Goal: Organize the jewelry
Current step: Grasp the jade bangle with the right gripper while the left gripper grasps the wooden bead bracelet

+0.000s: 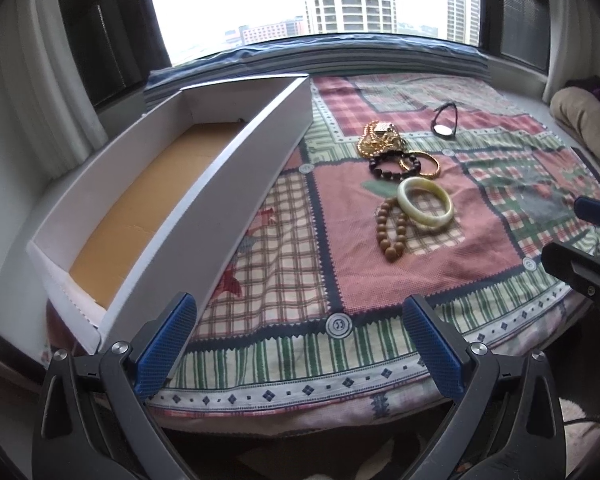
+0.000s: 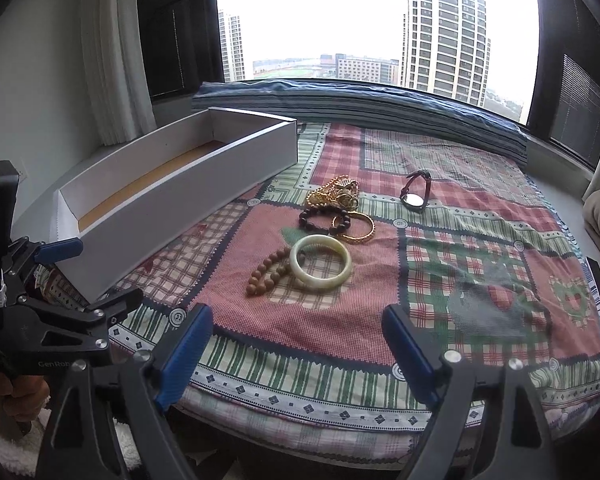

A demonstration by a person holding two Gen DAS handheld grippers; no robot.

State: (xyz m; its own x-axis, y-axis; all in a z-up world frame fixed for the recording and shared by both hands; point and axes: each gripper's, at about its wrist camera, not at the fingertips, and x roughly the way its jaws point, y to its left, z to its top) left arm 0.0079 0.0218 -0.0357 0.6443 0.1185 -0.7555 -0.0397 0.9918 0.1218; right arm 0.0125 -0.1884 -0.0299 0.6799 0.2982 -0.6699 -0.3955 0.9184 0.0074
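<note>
The patchwork cloth (image 2: 440, 280) carries everything. One long white box (image 2: 188, 196) lies along its left edge, empty as far as I can see. Near the middle sit six pieces: one gold chain heap (image 2: 336, 194), one watch (image 2: 414, 196) toward the far right, one dark bead bracelet (image 2: 324, 218), one gold bangle (image 2: 354, 227), one jade bangle (image 2: 321, 266) and one brown bead strand (image 2: 268, 272). My left claw (image 1: 296, 352) and right claw (image 2: 298, 348) both hang spread and empty over the near edge. I judge the risk is snagging: the jade bangle overlaps the beads, and the chains could drag neighbours along.
</note>
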